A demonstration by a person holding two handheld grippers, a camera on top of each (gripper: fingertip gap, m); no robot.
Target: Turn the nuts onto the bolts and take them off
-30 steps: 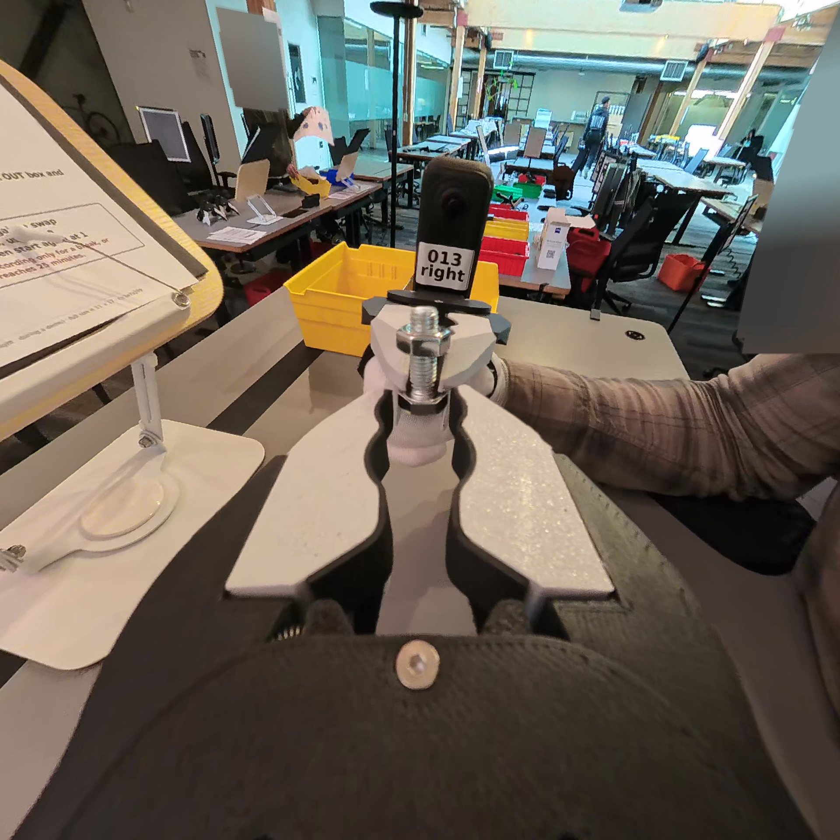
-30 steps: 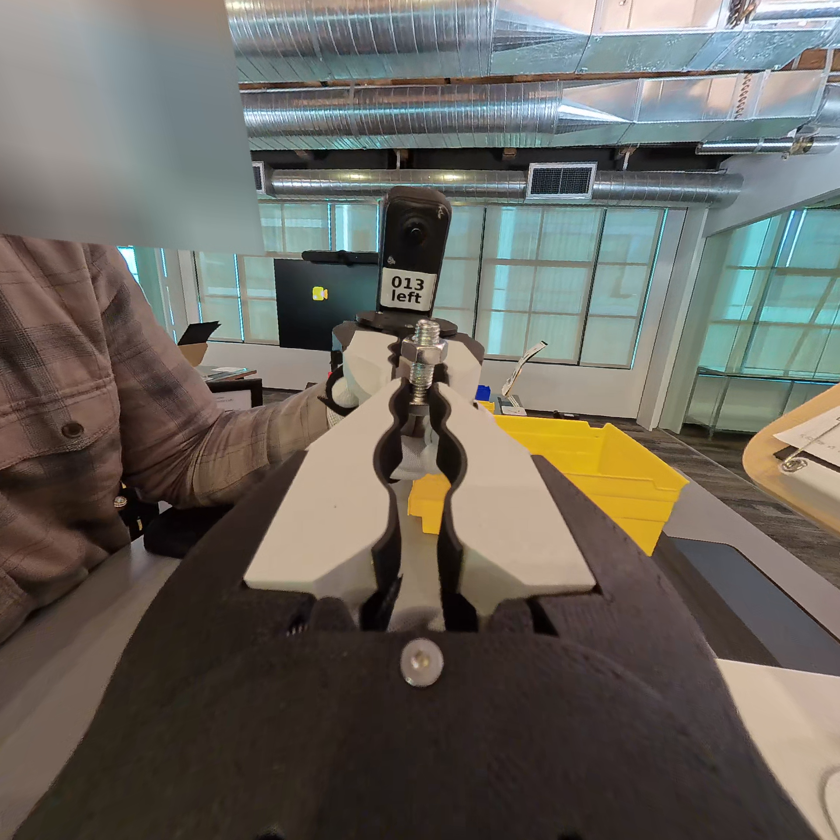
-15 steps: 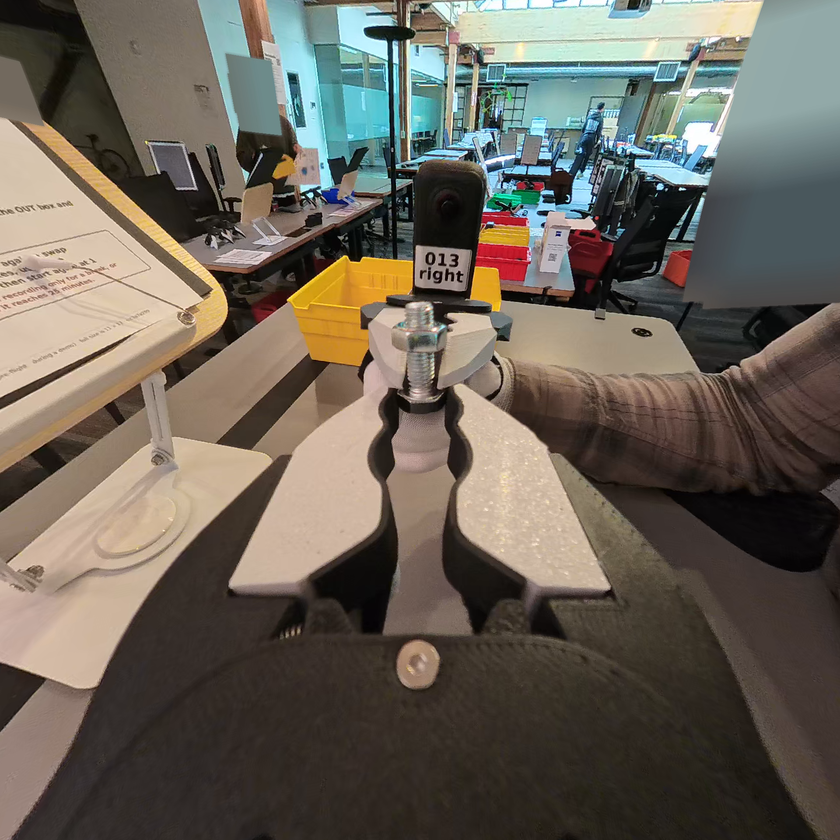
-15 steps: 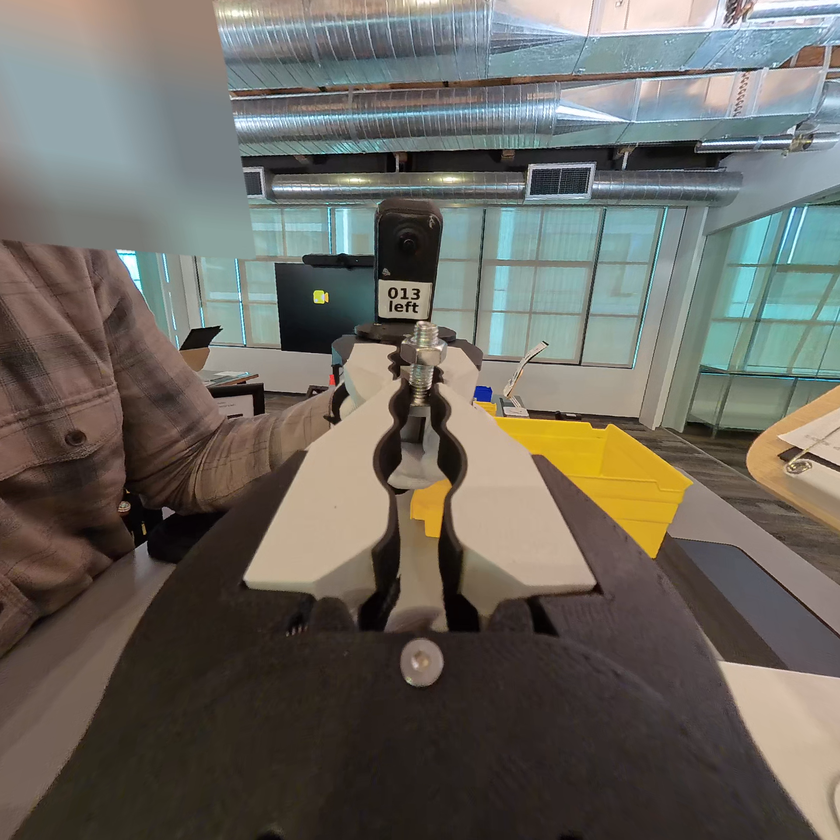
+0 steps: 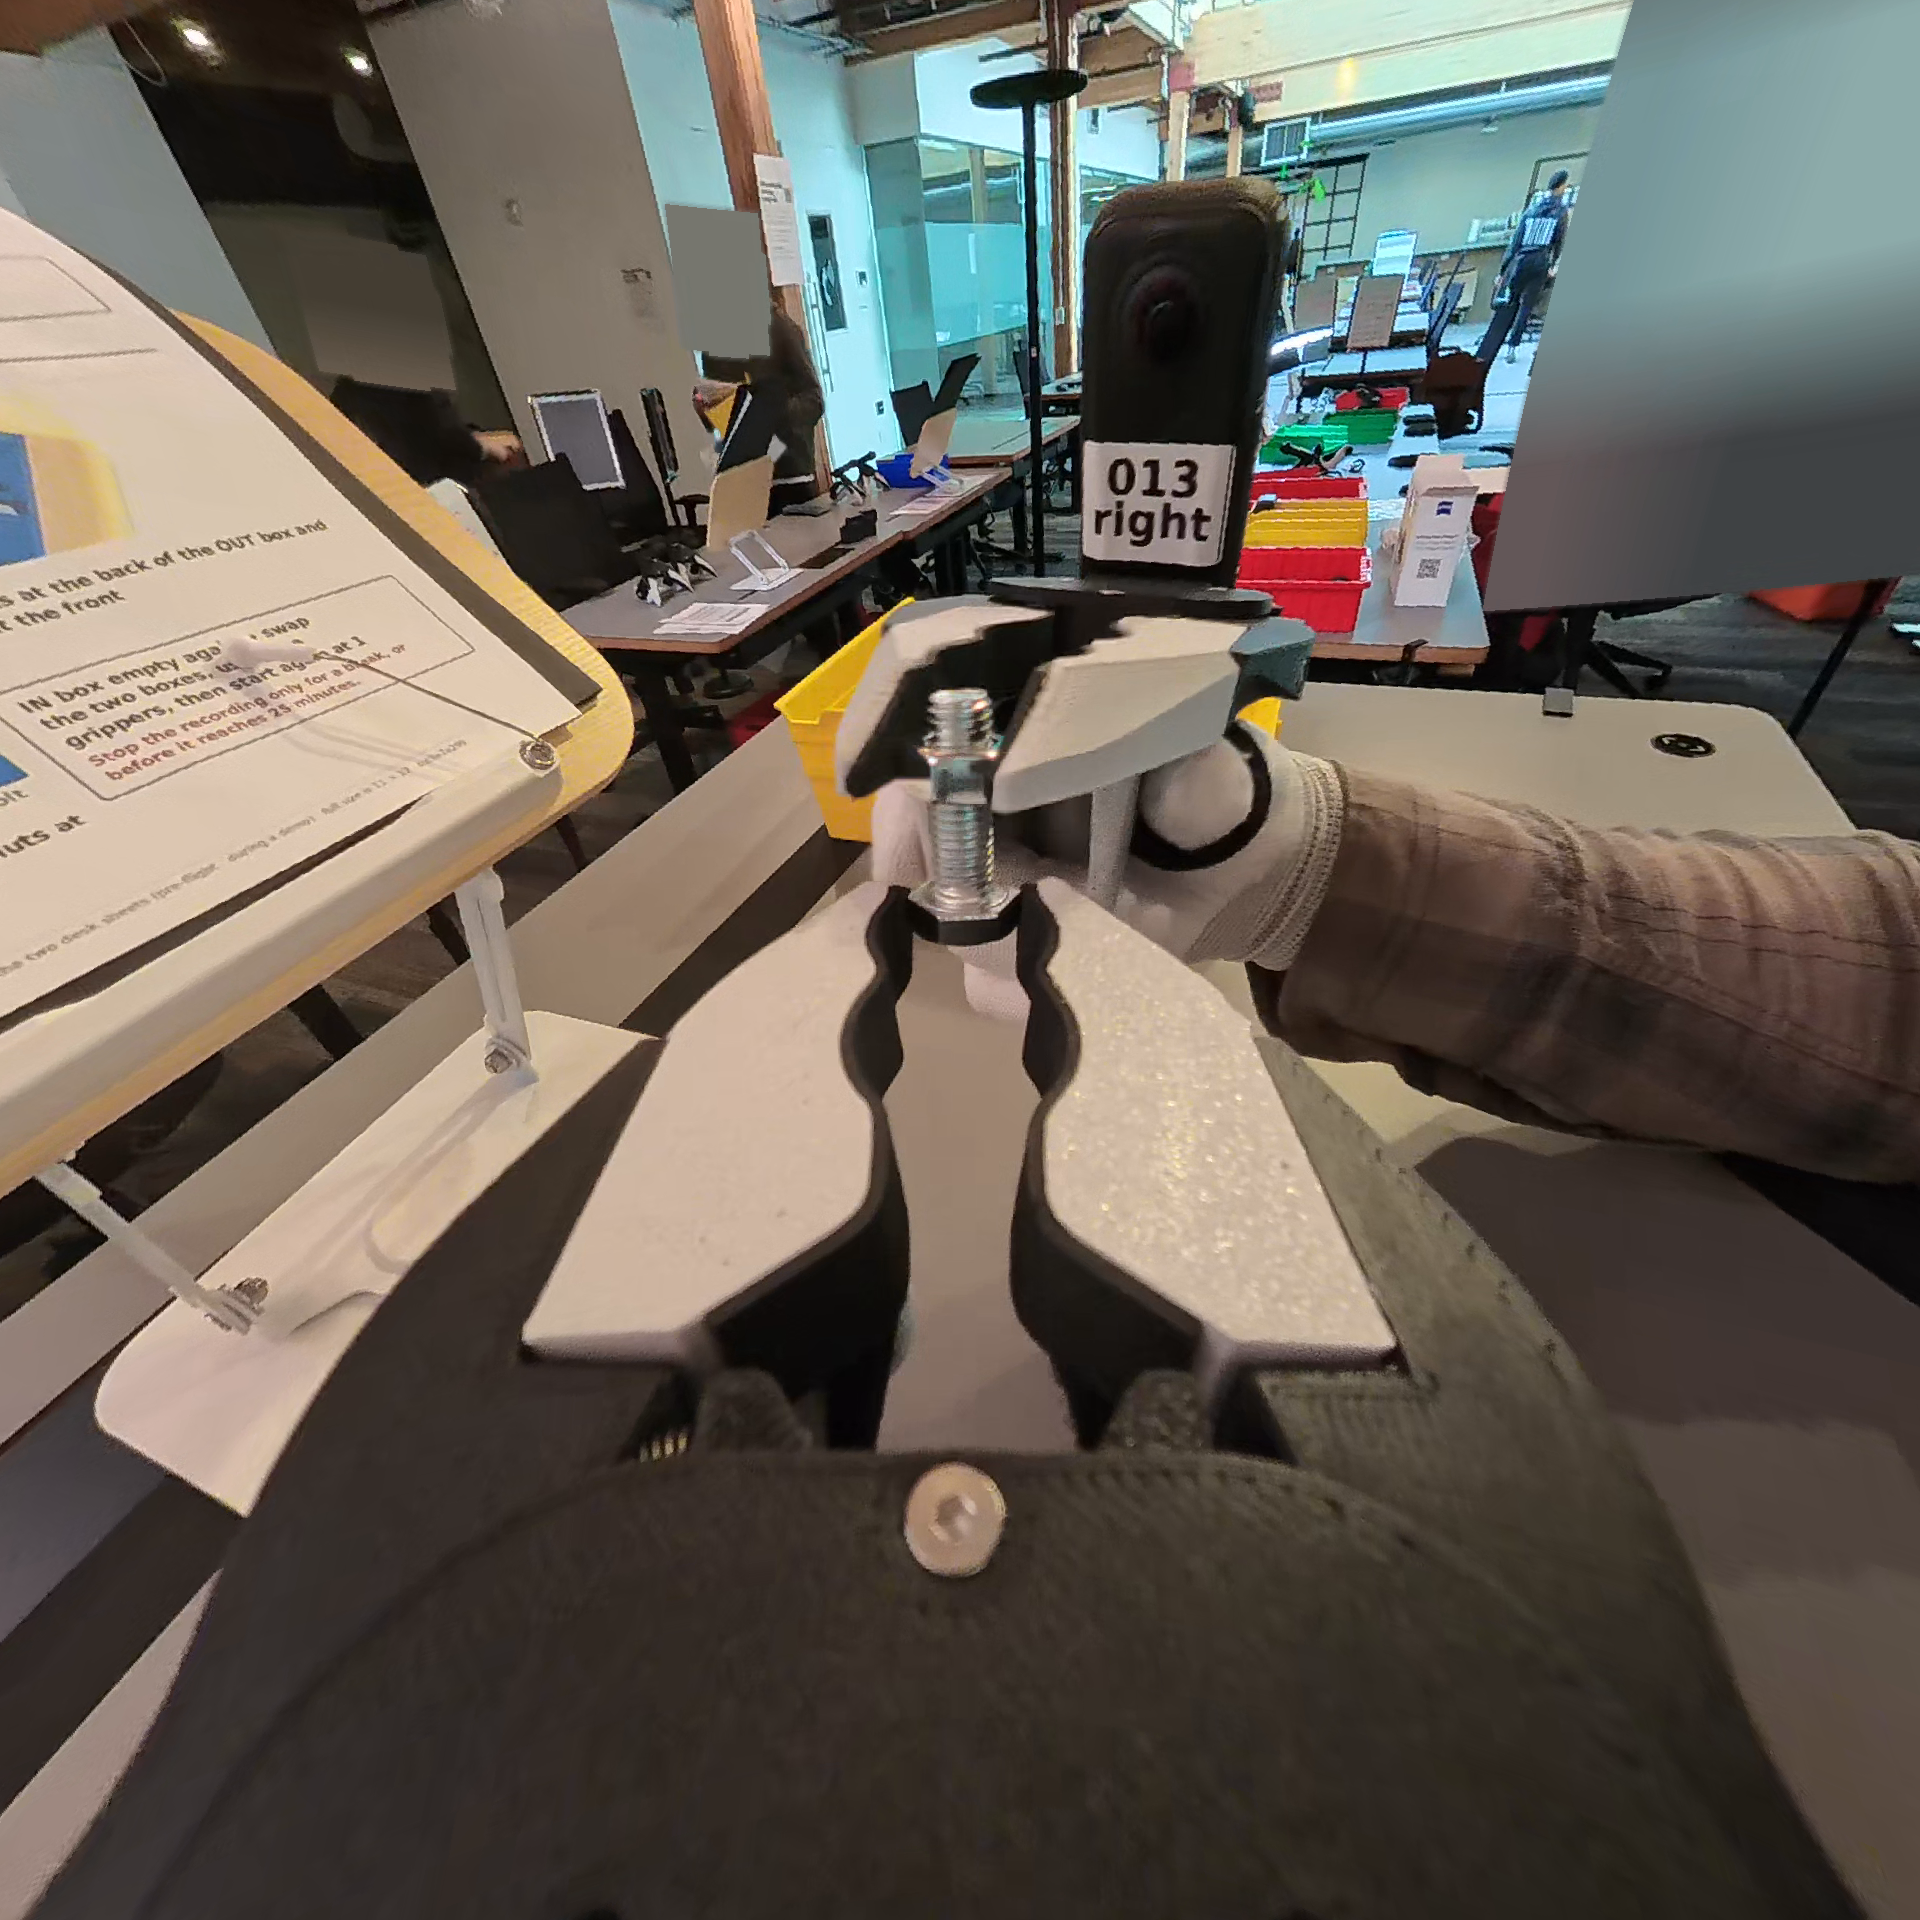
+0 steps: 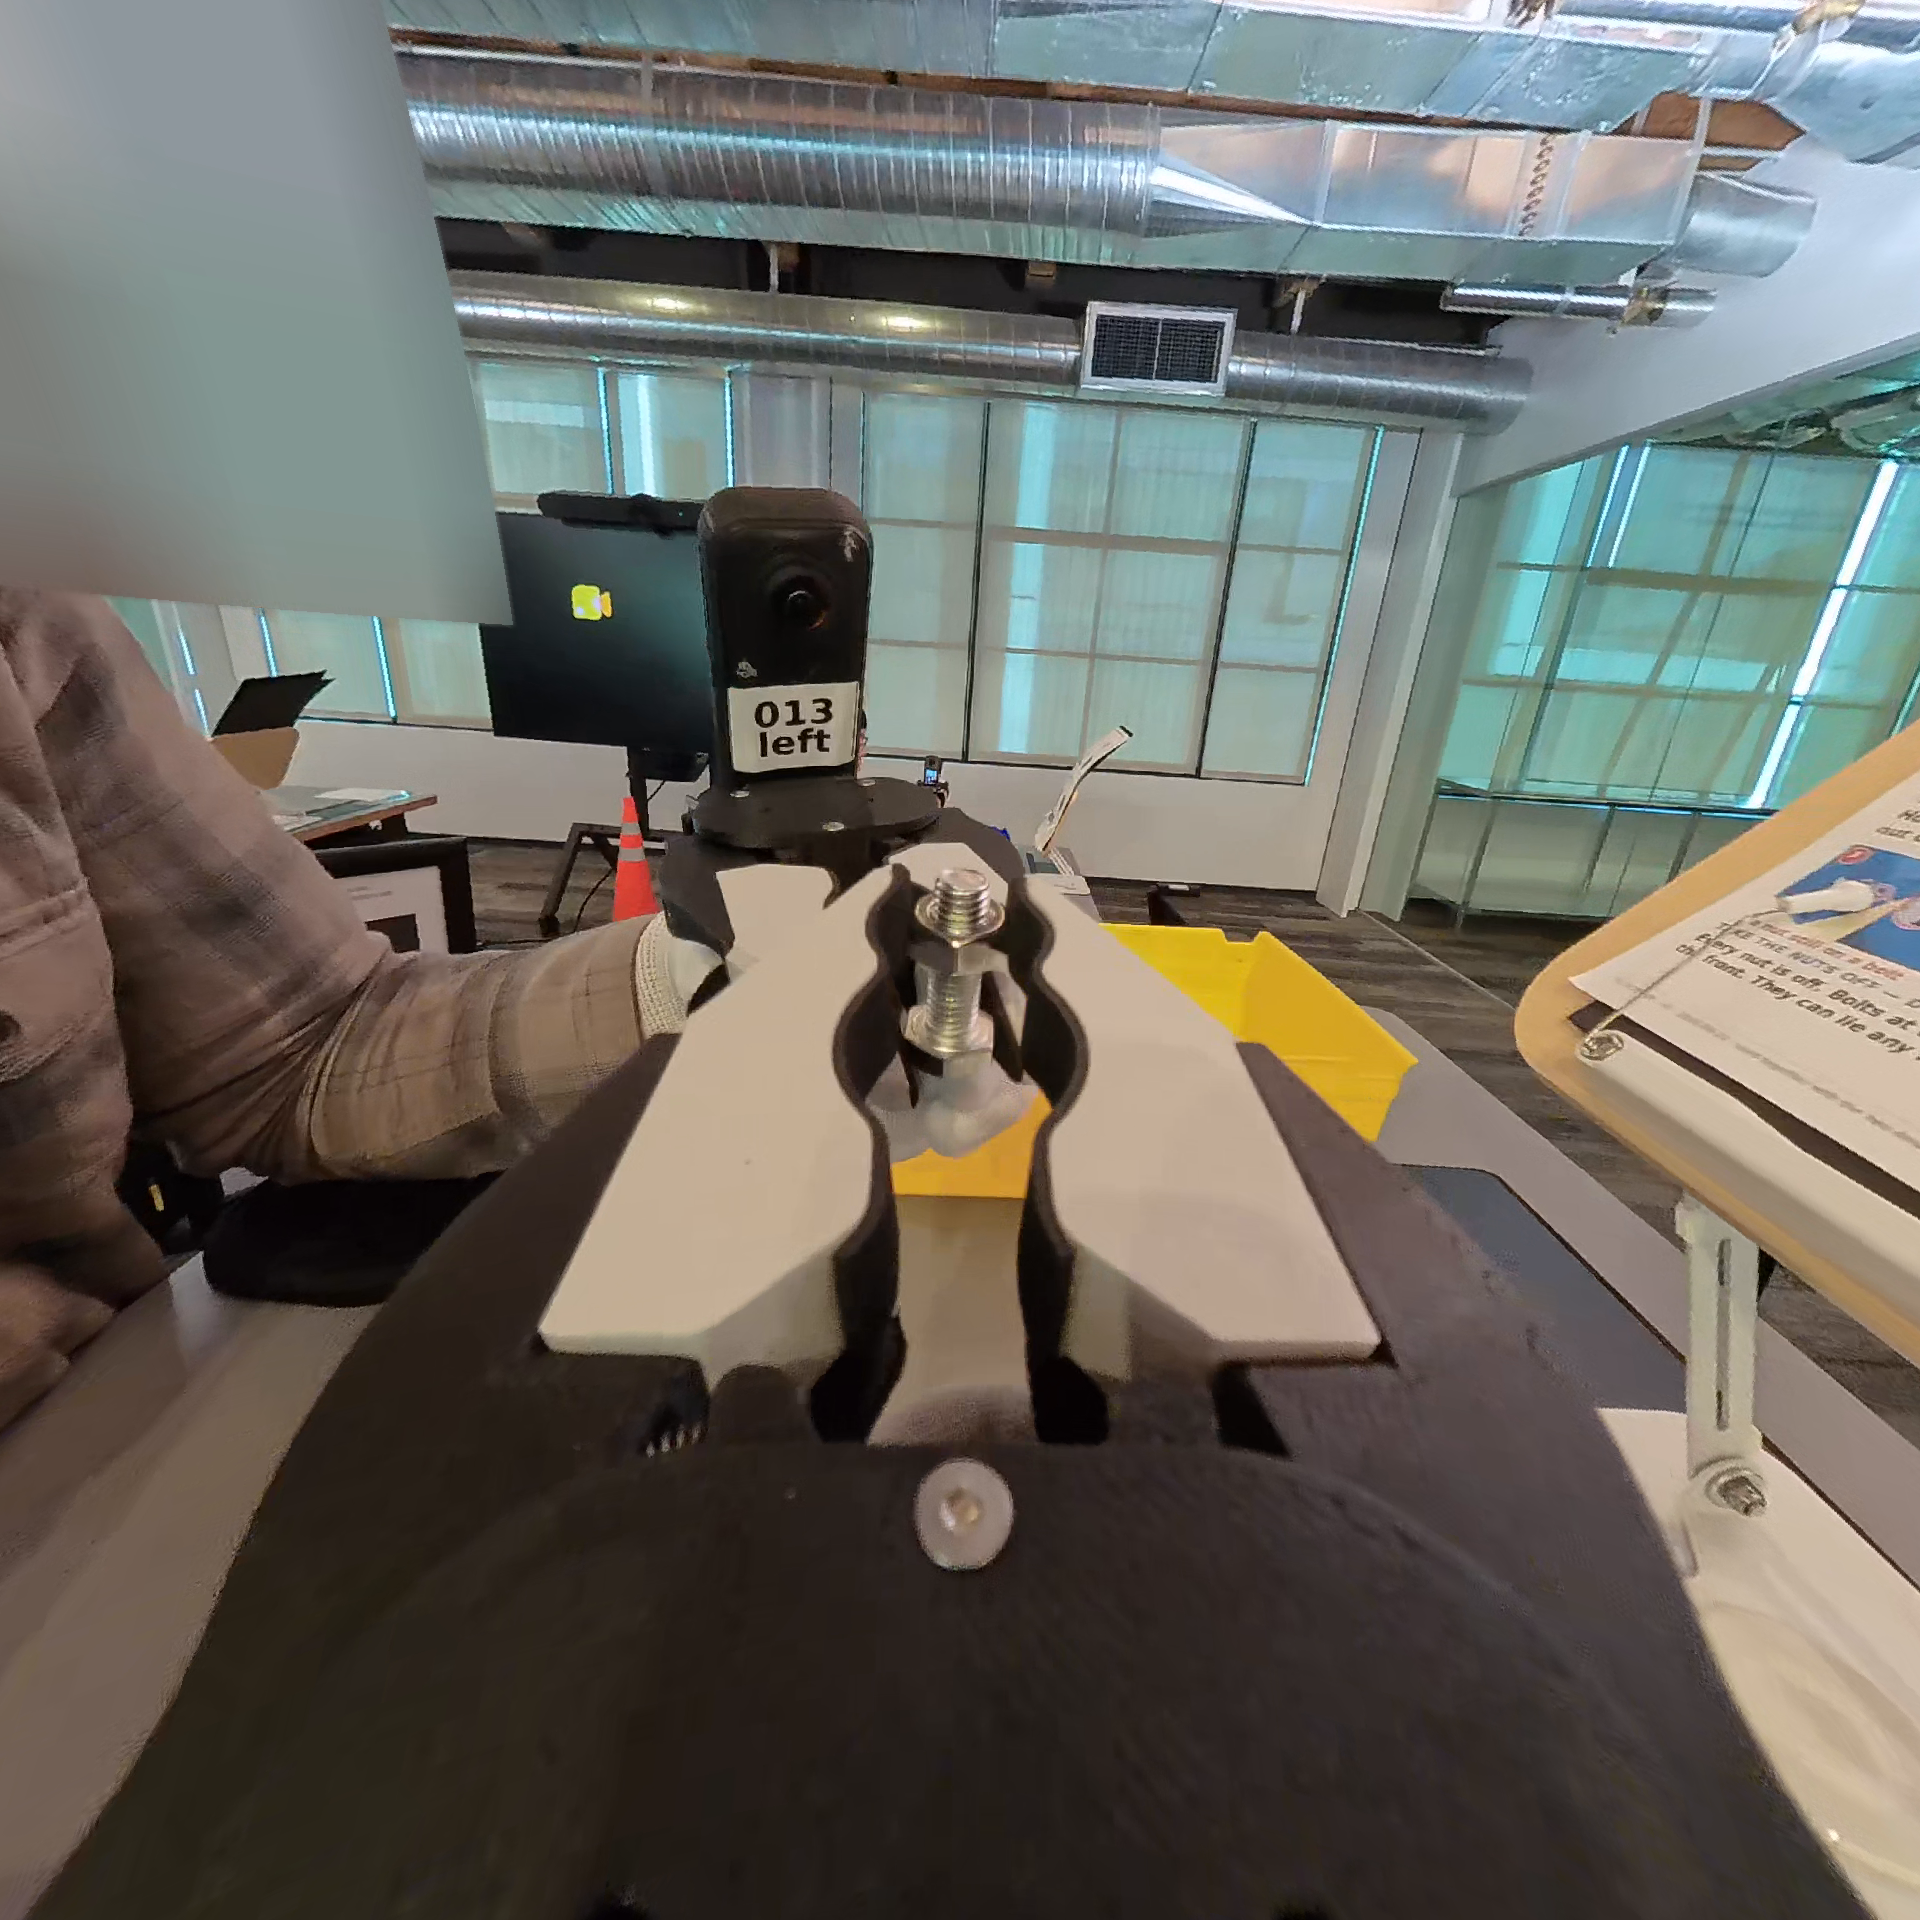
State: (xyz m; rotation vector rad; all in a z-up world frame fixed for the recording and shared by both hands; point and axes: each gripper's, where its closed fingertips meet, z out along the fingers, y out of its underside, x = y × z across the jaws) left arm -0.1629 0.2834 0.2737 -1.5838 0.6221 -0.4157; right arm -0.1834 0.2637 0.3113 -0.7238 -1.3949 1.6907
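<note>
A steel bolt (image 5: 958,842) stands upright between my two grippers above the grey table (image 5: 1538,753). My left gripper (image 5: 956,930) is shut on the bolt's hex head at the bottom. A nut (image 5: 961,767) sits high on the thread, just below the bolt's end. My right gripper (image 5: 961,758) faces me, tilted, and is shut on that nut. In the right wrist view my right gripper (image 6: 958,920) clamps the nut (image 6: 956,925), with the bolt (image 6: 943,997) running down to the left gripper (image 6: 940,1049) behind it.
A yellow bin (image 5: 821,727) stands on the table behind the grippers and also shows in the right wrist view (image 6: 1309,1029). A tilted document stand (image 5: 260,727) with a white base (image 5: 312,1247) is at the left. A person's plaid sleeve (image 5: 1558,935) reaches in from the right. Only a small space, under 4 cm, lies between the two pairs of fingers.
The right gripper has swung round the bolt and now sits tilted, still shut on the nut. The left gripper keeps hold of the bolt head. Both views have shifted sideways.
</note>
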